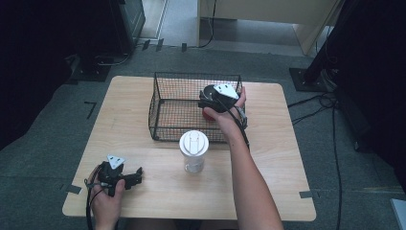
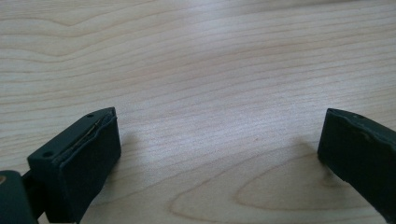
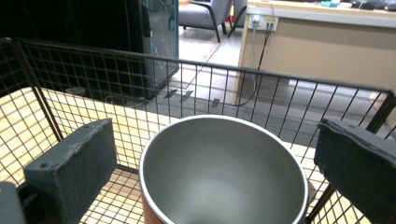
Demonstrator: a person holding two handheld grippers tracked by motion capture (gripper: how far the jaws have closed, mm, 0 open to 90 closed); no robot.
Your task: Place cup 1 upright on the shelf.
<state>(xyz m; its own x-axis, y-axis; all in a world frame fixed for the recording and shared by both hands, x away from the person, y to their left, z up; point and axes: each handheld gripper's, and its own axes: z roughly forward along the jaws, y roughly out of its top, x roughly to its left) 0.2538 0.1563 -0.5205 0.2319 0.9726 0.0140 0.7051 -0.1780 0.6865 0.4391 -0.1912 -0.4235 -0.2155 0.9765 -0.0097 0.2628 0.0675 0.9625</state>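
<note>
Now my right gripper [image 3: 212, 163], released, straddles the steel cup [image 3: 224, 172] in the wire basket [image 1: 158, 103]; I lift straight toward twelve o'clock, clearing its rim.

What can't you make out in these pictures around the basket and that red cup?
- Red cup: its outer wall and base are cut off by the bottom edge in the right gripper view; the right gripper and hand cover most of it in the high view.
- White-lidded cup: contents hidden under its lid, high view.
- Wire basket: right side hidden behind the hand.
</note>
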